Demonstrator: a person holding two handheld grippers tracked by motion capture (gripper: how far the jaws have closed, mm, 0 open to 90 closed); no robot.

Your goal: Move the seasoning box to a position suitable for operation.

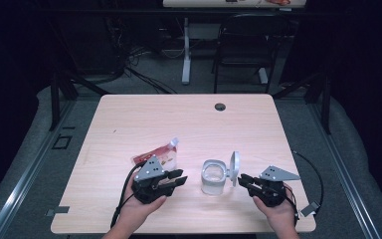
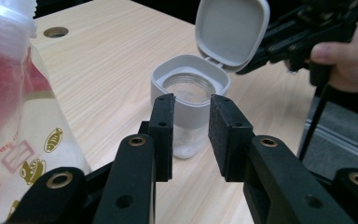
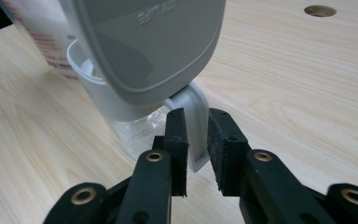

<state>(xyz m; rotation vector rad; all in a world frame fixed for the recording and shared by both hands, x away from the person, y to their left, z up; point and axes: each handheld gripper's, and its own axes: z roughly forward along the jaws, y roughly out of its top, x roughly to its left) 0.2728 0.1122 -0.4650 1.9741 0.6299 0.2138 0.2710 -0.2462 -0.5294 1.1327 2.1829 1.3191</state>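
Observation:
A clear jar [image 1: 213,177] with a grey-white collar stands near the table's front edge. Its hinged lid [image 1: 234,167] is swung up on the right side. A pouch [image 1: 159,154] with a red label and a white cap lies left of the jar. My left gripper [image 1: 179,178] sits in front of the pouch and points at the jar [image 2: 191,93]. Its jaws [image 2: 191,107] are open with nothing between them. My right gripper [image 1: 242,180] is at the lid's hinge side, jaws open. The lid's white tab [image 3: 196,135] stands between its pads [image 3: 196,116], which are not squeezing it.
The light wooden table [image 1: 179,114] has a cable hole [image 1: 220,106] near its far edge. Beyond the table stand a dark chair [image 1: 243,45] and a white desk leg [image 1: 186,50]. Cables trail from both grippers over the front edge.

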